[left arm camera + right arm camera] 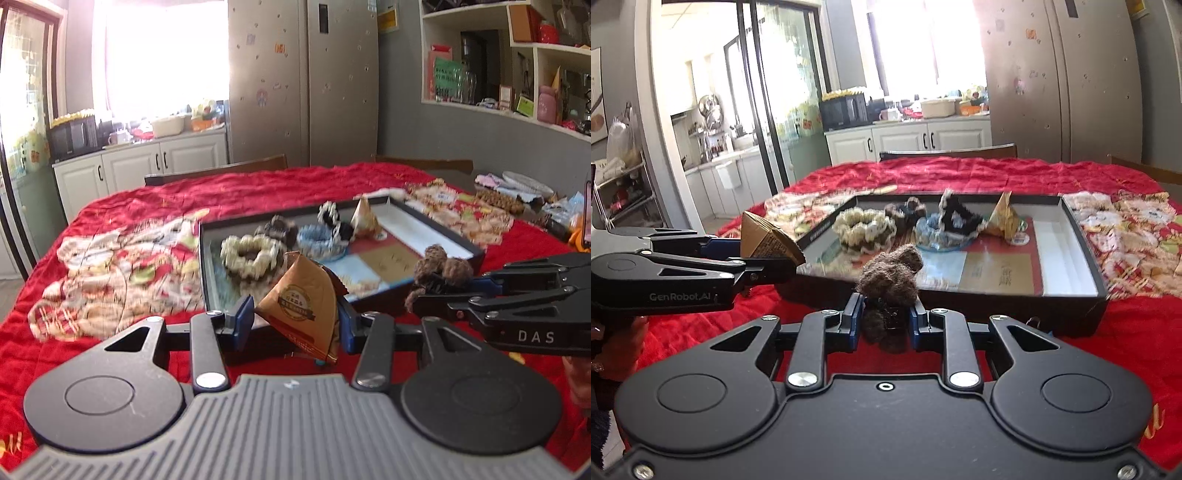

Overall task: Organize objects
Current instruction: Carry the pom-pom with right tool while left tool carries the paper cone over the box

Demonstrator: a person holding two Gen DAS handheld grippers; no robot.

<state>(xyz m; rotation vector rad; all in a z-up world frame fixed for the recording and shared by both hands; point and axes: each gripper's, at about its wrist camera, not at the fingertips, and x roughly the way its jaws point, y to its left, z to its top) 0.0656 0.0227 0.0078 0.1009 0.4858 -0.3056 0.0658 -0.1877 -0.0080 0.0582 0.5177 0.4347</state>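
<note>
The packet (pixel 301 306) between the blue pads is brown-gold with a dark round seal; the fuzzy clip (pixel 890 280) is dull brown. The box (pixel 1086 236) is black outside, white inside — with blue, tan and red panels. A red, flower-patterned cloth (pixel 236 192) covers the table.

your surface (pixel 960 173) wears a red cloth (pixel 229 192). on it you have a dark shallow box (pixel 1086 243). patterned patches flank it.

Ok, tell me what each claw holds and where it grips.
Left claw: brown triangular packet, pinched at its lower sides. Right claw: fuzzy brown hair clip, gripped at its lower end.
</note>
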